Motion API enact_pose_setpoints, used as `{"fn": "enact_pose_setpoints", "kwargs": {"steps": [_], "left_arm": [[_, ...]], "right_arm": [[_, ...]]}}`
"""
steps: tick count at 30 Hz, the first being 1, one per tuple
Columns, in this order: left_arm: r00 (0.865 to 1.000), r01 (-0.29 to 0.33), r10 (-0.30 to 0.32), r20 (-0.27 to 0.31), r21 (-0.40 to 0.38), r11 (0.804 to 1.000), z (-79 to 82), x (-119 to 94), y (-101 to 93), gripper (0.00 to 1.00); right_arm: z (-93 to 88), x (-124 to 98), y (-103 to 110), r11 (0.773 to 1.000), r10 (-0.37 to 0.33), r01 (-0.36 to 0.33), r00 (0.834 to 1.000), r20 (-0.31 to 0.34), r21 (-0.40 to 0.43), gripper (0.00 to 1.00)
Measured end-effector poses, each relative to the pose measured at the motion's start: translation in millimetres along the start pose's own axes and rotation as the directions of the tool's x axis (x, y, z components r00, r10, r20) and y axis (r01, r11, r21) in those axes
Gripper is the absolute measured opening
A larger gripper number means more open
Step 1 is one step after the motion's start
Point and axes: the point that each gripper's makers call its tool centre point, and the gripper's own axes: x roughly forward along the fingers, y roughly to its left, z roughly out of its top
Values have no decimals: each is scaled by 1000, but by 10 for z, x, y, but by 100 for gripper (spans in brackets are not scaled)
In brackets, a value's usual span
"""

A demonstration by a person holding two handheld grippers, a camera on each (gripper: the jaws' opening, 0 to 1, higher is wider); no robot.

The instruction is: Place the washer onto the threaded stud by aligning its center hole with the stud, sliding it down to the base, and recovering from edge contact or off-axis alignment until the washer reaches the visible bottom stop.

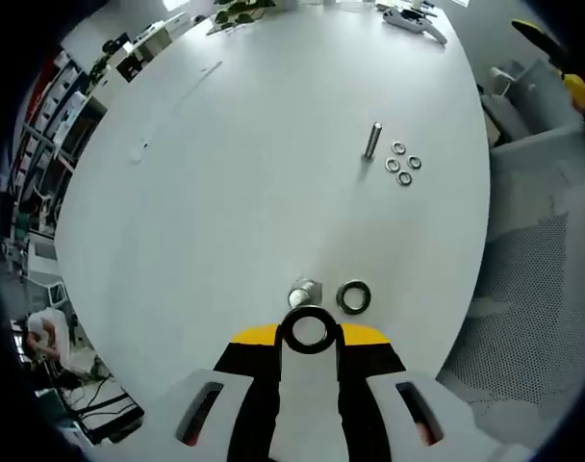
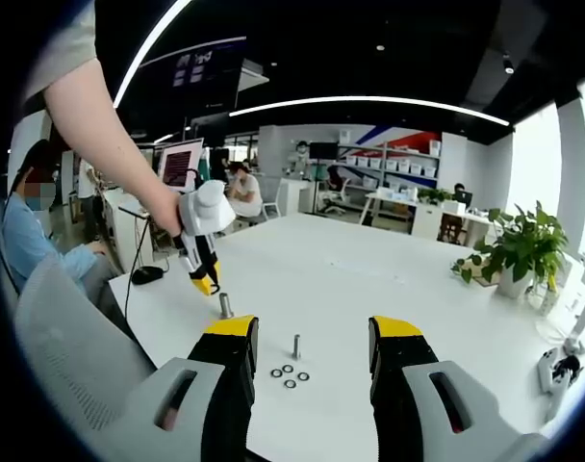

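Left tool [image 1: 310,332] clamps downward; right tool [image 2: 312,339] hangs with jaws apart.

stud [image 1: 305,294] base: behind held washer [image 1: 309,330] | thread: too small

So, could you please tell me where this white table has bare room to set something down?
The table is bare across its wide middle, from the near stud up to the plant, and left of the far stud. It is crowded at the four small washers beside that far stud, and around the left tool, its held washer and the loose washer.
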Motion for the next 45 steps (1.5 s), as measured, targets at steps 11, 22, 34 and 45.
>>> {"fn": "enact_pose_setpoints", "kwargs": {"steps": [11,22,34,45], "left_arm": [[1000,-4,4,2,16,1000,164,53,6,19],[999,-2,3,-35,44,999,167,119,28,19],[998,4,-1,-67,48,999,126,153,11,20],[998,-3,6,-66,37,999,127,198,19,21]], "right_arm": [[-2,-2,-7,1000,-3,3,1000,-1,0,48],[3,-5,-19,1000,-9,9,1000,3,1,48],[2,-5,-19,1000,-7,7,1000,3,4,48],[2,-5,-26,1000,-8,7,1000,5,7,48]]}}
